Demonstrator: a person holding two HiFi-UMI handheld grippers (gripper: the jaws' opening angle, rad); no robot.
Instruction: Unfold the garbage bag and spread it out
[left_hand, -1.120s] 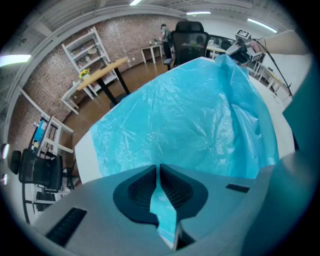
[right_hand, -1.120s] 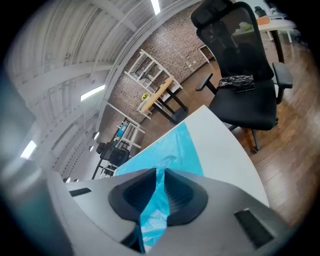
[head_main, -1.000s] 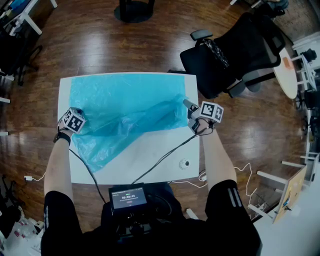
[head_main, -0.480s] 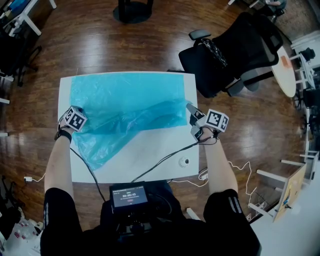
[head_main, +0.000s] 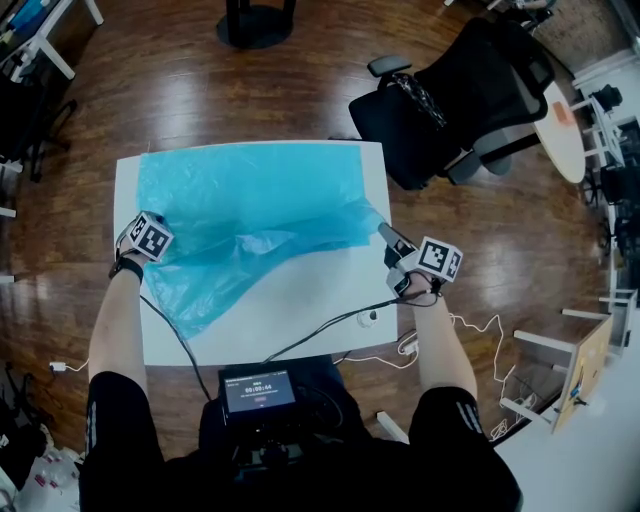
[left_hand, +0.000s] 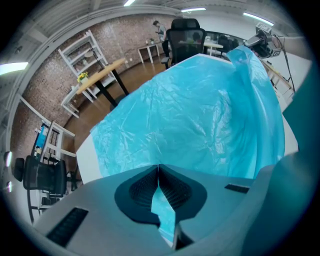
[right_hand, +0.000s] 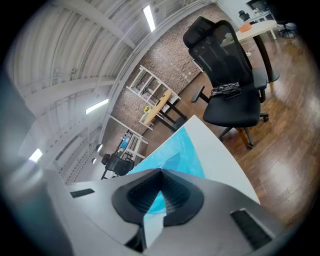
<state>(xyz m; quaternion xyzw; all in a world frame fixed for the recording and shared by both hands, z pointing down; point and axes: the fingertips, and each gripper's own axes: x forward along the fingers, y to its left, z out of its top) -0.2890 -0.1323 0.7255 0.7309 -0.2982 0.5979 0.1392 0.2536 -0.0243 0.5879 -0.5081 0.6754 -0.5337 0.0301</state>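
Since 1 second ago, the right tool has drawn out toward the right and a little toward us. It now sits at the right edge of the surface rather than over it, and it has pulled the bag's corner along. The left tool has kept its place at the left edge.

The blue garbage bag lies over the far half of the white surface. Its far part is flat, while a loose flap trails diagonally toward the near left. A raised crease runs from the middle to the right tool. Both tools are closed on the film, and each tool's own view shows blue plastic pinched between the ribbed pads.

We judge the step to be stretching the bag sideways to take out that crease. To do it well, we would keep the left pinch still as an anchor. We would pull the right corner level and slowly, since thin film can slip or tear. The near-left flap still needs laying out.

An office chair stands beyond the right corner, well clear.
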